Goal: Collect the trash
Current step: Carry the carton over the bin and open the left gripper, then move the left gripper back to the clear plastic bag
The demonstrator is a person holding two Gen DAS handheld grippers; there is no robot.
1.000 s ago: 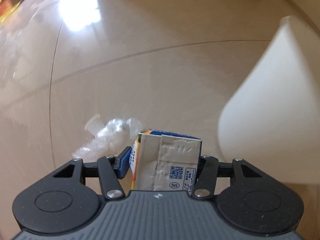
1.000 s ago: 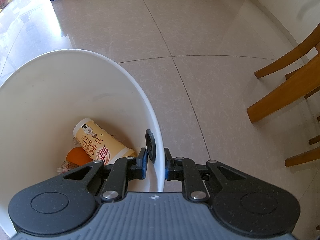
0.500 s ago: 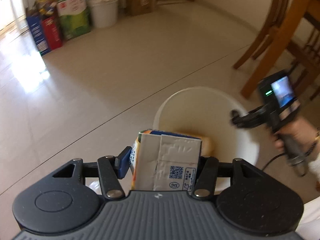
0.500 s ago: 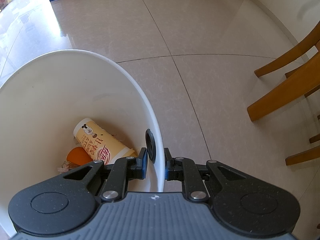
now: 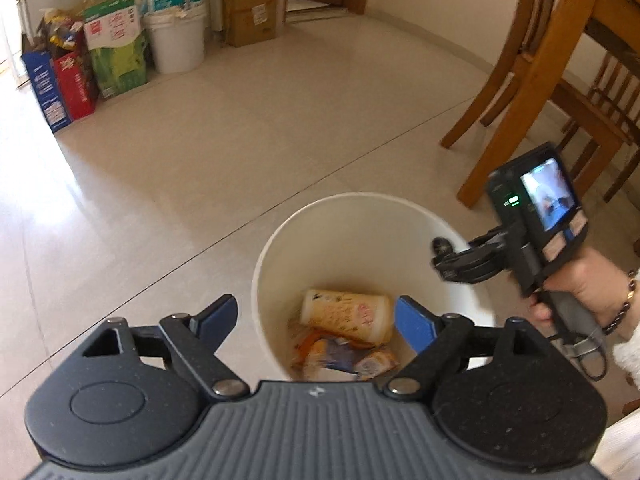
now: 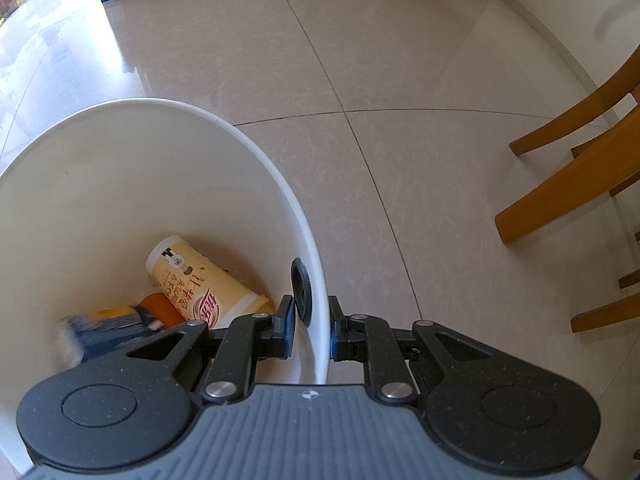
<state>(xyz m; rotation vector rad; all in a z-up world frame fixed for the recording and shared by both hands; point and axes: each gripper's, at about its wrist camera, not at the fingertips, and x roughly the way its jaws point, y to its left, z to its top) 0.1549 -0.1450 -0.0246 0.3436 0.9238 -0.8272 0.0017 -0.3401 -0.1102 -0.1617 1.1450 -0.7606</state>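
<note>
Over the white bin point(image 5: 360, 197) my left gripper point(image 5: 316, 316) hangs open, nothing between its blue pads. The blue and orange drink carton point(image 5: 340, 356) lies at the bin's bottom, beside a yellow paper cup point(image 5: 346, 314). A person's hand point(image 5: 592, 280) holds my right gripper point(image 5: 448, 266) at the bin's right rim. In the right wrist view my right gripper point(image 6: 312, 324) is shut on the bin wall point(image 6: 140, 160), one finger inside and one outside. The carton point(image 6: 108, 328) looks blurred there, next to the cup point(image 6: 200, 280).
Wooden chair legs point(image 5: 500, 120) and a table stand to the right of the bin, also the chair legs point(image 6: 568, 184). Against the far wall sit cartons point(image 5: 116, 44), a white bucket point(image 5: 176, 44) and a cardboard box point(image 5: 252, 8). Tiled floor lies between.
My left gripper rose from the floor to over the bin, then opened and let go of the carton, which dropped in. The right gripper stayed on the rim.
</note>
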